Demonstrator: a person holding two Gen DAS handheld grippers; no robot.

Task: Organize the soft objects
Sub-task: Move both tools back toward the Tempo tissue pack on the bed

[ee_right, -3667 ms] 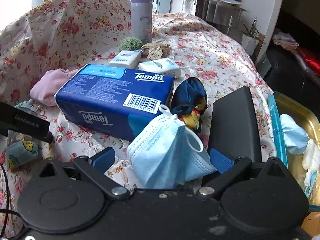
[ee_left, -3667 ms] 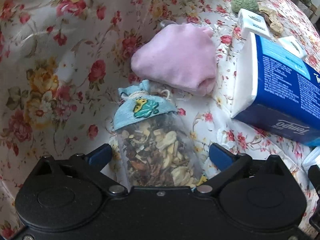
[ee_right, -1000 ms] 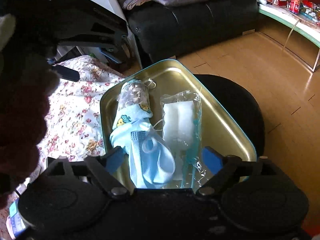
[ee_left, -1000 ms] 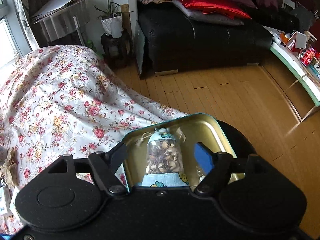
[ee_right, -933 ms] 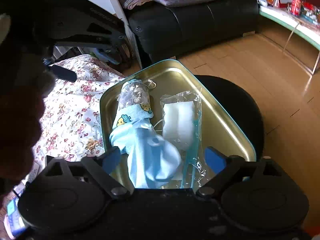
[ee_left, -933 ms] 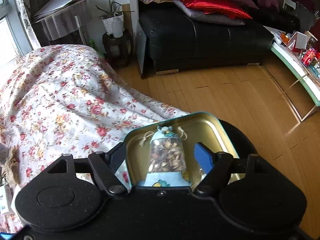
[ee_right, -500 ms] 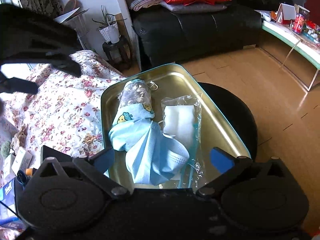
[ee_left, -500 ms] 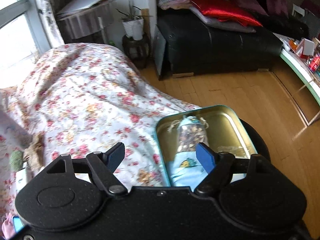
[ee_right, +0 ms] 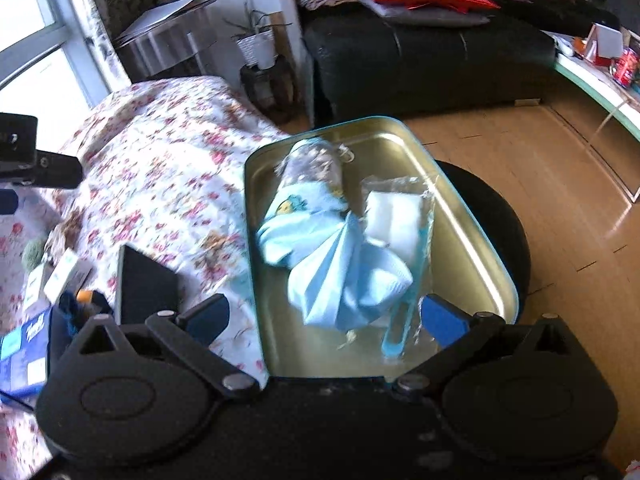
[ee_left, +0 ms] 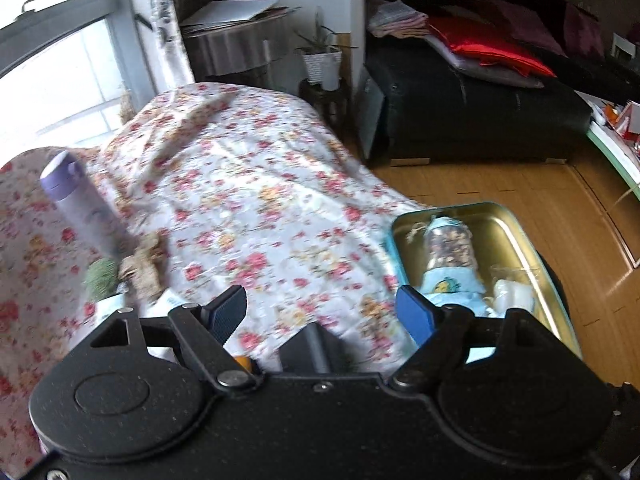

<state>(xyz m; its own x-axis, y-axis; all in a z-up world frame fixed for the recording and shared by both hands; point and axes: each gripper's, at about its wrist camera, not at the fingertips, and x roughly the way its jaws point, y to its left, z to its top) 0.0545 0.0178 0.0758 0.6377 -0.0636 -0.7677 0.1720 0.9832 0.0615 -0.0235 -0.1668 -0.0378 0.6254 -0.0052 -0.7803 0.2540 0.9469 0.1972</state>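
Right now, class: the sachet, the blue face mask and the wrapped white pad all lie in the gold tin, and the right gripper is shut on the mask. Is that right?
Not quite. The right gripper is open and holds nothing, as the right wrist view shows. The sachet, the blue face mask and the wrapped white pad do all lie in the gold tin.

Bed under floral cover [ee_left: 248, 200], bearing purple bottle [ee_left: 80, 208], green ball [ee_left: 102, 278], tissue packs [ee_right: 66, 274], black slab [ee_right: 144, 288], gold tin [ee_right: 460, 216] just beside it on black stool [ee_right: 504, 232]

Gold tin [ee_right: 460, 216]; pale blue mask [ee_right: 348, 276]; rose-flowered white cloth [ee_left: 248, 208]; lilac bottle [ee_left: 80, 208].
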